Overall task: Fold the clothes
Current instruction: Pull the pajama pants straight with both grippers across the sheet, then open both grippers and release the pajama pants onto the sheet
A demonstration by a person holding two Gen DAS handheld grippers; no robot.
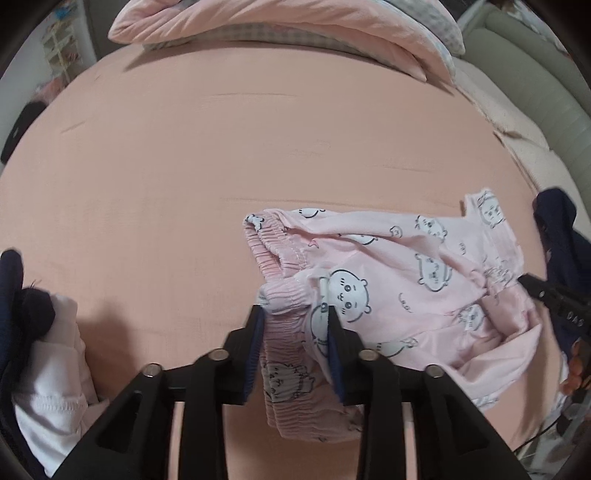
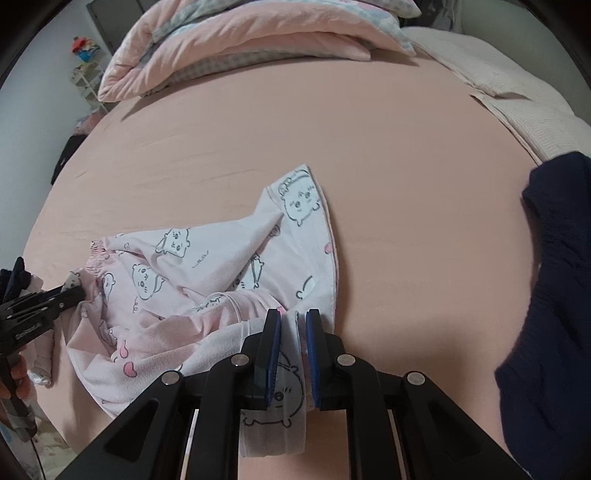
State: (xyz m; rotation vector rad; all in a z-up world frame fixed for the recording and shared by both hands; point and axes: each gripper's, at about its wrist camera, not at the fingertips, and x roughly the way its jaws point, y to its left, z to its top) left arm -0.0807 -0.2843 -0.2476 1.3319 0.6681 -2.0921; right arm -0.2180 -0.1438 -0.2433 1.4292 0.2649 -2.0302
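**Pink pyjama shorts stretched between my two grippers**

Left wrist view: my left gripper (image 1: 295, 314) sits at the bottom centre, its jaws partly spread with the gathered elastic waistband of the pink cartoon-print shorts (image 1: 399, 280) lying between them; the blue pads (image 1: 258, 350) stand just beside the fabric, and I cannot tell whether they press on it. The shorts spread toward the right over the peach bed sheet (image 1: 221, 147). At the right edge my right gripper (image 1: 532, 286) reaches the far end of the cloth. A folded white garment (image 1: 51, 369) lies at the lower left, a pink quilt (image 1: 295, 22) at the top.

Right wrist view: my right gripper at bottom centre has its jaws nearly together, pinching a hem of the shorts. The cloth runs left to my left gripper at the left edge. A dark navy garment (image 2: 554, 295) fills the right side.
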